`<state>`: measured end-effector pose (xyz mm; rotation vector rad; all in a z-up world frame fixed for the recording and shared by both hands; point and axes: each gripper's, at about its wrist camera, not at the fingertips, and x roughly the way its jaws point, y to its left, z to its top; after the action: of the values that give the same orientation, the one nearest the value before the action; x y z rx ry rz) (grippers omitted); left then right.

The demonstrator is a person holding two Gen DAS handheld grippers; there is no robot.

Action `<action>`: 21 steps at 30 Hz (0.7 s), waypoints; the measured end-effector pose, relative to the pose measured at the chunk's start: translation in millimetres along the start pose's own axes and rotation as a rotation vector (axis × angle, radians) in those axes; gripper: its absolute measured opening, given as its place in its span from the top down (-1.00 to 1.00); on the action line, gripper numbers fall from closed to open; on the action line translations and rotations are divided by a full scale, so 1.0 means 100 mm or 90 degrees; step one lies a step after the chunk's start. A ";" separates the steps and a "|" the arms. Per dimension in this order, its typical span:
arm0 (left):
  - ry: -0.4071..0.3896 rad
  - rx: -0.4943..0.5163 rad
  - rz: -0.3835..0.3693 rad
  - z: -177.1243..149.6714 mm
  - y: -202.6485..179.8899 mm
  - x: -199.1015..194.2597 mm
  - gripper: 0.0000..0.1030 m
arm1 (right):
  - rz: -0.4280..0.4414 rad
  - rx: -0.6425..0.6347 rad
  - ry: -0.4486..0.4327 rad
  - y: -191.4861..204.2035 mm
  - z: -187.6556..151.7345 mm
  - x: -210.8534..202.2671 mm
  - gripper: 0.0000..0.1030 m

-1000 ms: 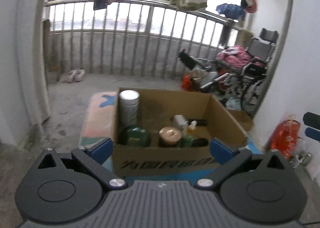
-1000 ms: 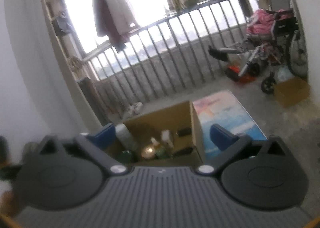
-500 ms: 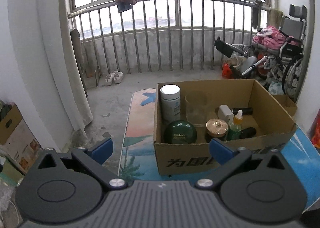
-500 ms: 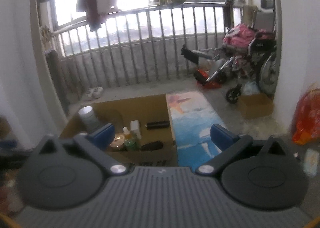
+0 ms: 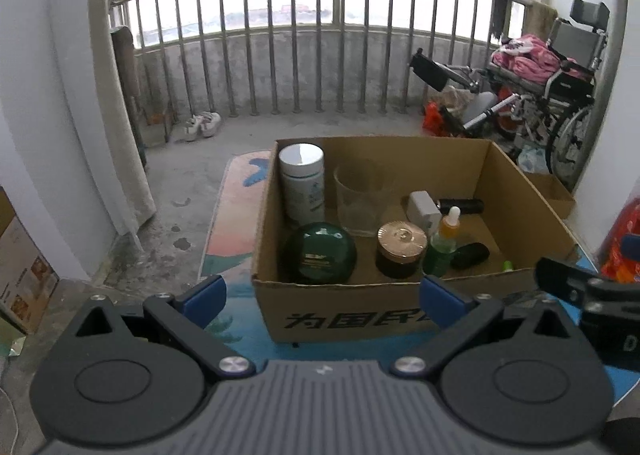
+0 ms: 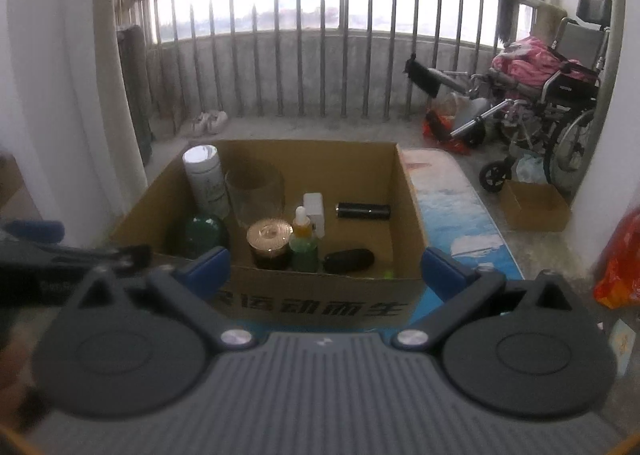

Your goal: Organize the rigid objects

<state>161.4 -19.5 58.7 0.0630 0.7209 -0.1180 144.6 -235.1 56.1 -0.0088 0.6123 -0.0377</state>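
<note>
A cardboard box point(image 5: 520, 199) point(image 6: 412, 223) stands on a blue mat. Inside it are a white bottle point(image 5: 302, 179) point(image 6: 206, 181), a clear glass point(image 5: 360, 195) point(image 6: 256, 191), a dark green round jar point(image 5: 318, 253) point(image 6: 198, 231), a brown jar with a gold lid point(image 5: 401, 249) point(image 6: 269, 241), a green dropper bottle point(image 5: 442, 243) point(image 6: 303, 241), a white adapter point(image 5: 422, 209), a black tube point(image 5: 460, 206) point(image 6: 363, 210) and a black oval item point(image 5: 470, 255) point(image 6: 349, 260). My left gripper point(image 5: 322, 301) and right gripper point(image 6: 325, 273) are both open and empty, just before the box's near wall.
The mat point(image 5: 228, 215) point(image 6: 460, 211) lies on a concrete balcony floor. A wheelchair point(image 5: 552, 95) and a small cardboard box point(image 6: 534, 205) are at the right, an orange bag point(image 6: 620, 267) at the far right, shoes point(image 5: 202, 125) by the railing.
Both grippers have swung to face the box squarely and moved closer to it. Each gripper now shows at the edge of the other's view. The jaws stayed open.
</note>
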 end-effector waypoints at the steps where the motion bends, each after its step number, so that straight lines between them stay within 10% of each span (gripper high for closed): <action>1: 0.002 0.000 -0.002 0.01 -0.02 0.03 -1.00 | 0.001 0.004 0.004 -0.01 0.01 0.04 -0.98; 21: 0.021 0.001 0.001 0.06 -0.10 0.21 -0.99 | -0.001 0.024 0.052 -0.20 -0.03 0.48 -0.98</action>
<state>179.8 -31.5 49.2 0.0680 0.7542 -0.1161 181.3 -256.9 26.1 0.0289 0.6930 -0.0512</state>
